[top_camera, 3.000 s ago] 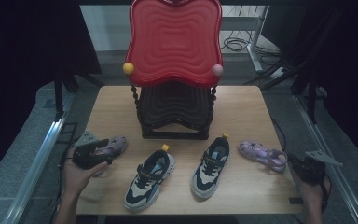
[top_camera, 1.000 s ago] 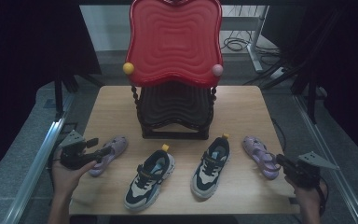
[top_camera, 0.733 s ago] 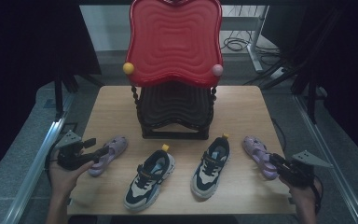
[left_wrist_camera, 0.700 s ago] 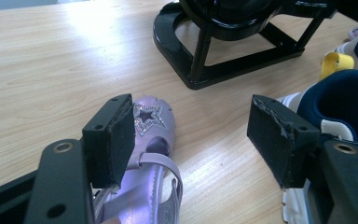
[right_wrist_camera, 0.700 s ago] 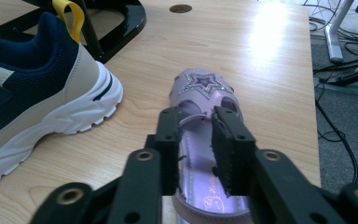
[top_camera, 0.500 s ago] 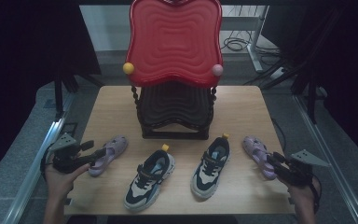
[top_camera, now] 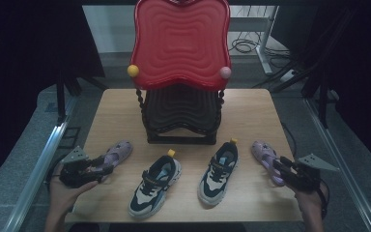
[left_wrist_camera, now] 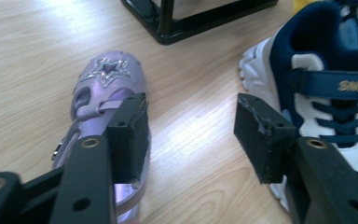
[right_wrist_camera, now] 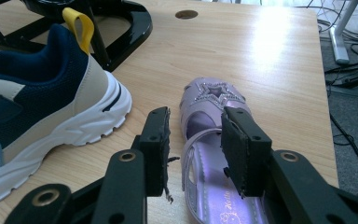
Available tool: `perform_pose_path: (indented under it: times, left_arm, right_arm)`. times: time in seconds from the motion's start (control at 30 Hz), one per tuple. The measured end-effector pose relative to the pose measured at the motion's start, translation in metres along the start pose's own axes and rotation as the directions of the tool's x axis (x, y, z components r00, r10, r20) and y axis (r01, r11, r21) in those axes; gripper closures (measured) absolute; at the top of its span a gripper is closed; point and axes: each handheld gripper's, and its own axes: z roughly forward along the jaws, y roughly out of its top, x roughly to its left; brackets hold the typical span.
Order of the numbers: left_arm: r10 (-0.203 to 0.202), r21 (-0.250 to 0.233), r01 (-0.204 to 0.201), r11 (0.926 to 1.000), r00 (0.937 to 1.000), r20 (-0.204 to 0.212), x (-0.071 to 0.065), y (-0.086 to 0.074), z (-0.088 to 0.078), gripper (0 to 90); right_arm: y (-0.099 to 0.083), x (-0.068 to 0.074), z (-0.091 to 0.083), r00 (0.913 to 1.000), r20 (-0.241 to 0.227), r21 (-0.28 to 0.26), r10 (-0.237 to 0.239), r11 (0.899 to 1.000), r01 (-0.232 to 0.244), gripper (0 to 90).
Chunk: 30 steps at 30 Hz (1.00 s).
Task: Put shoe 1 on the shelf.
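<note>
Near edge of the wooden surface (top_camera: 251, 116): the left hand-held gripper (left_wrist_camera: 189, 140), jaws apart and just been closing, with bare surface between them, stands beside the left purple sandal (left_wrist_camera: 103, 100). The right hand-held gripper (right_wrist_camera: 193, 144), jaws just been opening, straddles the right purple sandal (right_wrist_camera: 212, 105) ungripped. Between: two sneakers (top_camera: 157, 181). Beyond: black rack (top_camera: 181, 116).

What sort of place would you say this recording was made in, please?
Probably a lab or studio set up for recording, not a home: a lone wooden table ringed by black curtains, loose cables on the grey floor behind it, and shoes laid out before a red and black shoe rack.
</note>
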Motion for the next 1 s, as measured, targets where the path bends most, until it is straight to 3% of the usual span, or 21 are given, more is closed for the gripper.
perform_pose_path:
  times: [0.2,0.57,1.0]
  left_arm:
    - [0.004,0.033,-0.004,0.9994,1.0,-0.007,0.003,-0.002,0.009,55.1]
    - [-0.032,0.113,0.036,0.9929,0.9988,-0.037,0.018,-0.01,0.028,63.1]
    - [-0.038,0.122,0.043,0.9915,0.9984,-0.042,0.025,-0.01,0.044,76.1]
  right_arm:
    - [0.0,0.002,0.0,1.0,0.0,-0.002,0.006,1.0,-0.006,62.3]
    - [-0.007,-0.001,0.004,0.9996,0.021,0.013,0.019,1.0,-0.02,62.1]
    - [-0.011,-0.004,0.003,0.9987,0.041,0.019,0.032,0.999,-0.032,62.0]
